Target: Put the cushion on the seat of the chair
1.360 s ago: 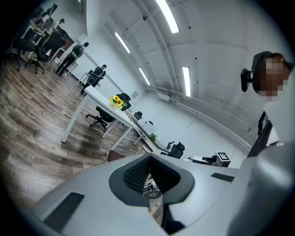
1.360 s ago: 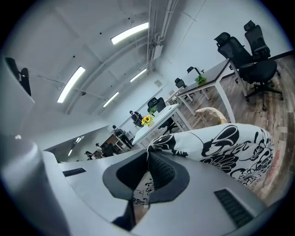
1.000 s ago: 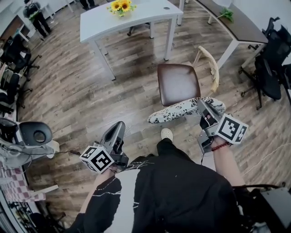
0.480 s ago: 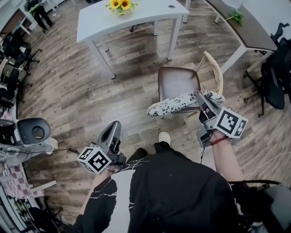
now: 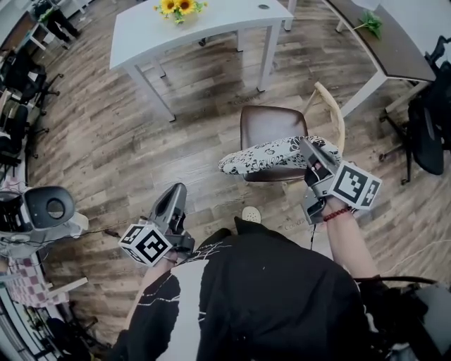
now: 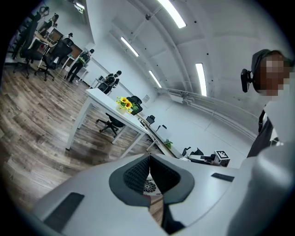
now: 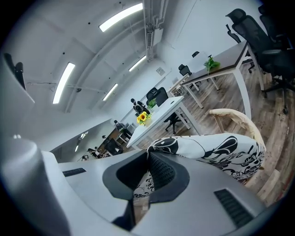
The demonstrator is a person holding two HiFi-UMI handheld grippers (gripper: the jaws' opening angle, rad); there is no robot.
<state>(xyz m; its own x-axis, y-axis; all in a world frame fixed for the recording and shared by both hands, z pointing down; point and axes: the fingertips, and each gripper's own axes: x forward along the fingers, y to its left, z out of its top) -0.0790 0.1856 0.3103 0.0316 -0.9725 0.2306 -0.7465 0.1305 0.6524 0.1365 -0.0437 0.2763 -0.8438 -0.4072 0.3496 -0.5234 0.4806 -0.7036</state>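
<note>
Holds cushion [image 5: 271, 156] pinched at its near edge in closed right hand-held gripper [image 5: 308, 151], stretching ahead of the jaws, apparently over front of chair seat [image 5: 271, 121]. Carries left hand-held gripper [image 5: 177, 192] shut, empty. Judged light, soft, floppy, drooping at far end. Recommend edge-seam grip.

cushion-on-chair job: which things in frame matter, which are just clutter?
Job:
- cushion
- chair, brown seat bare
- right gripper, shut on the cushion's edge

Lying about:
- left gripper, shut, empty
- white table
- sunflowers
- dark desk
- black office chair
</note>
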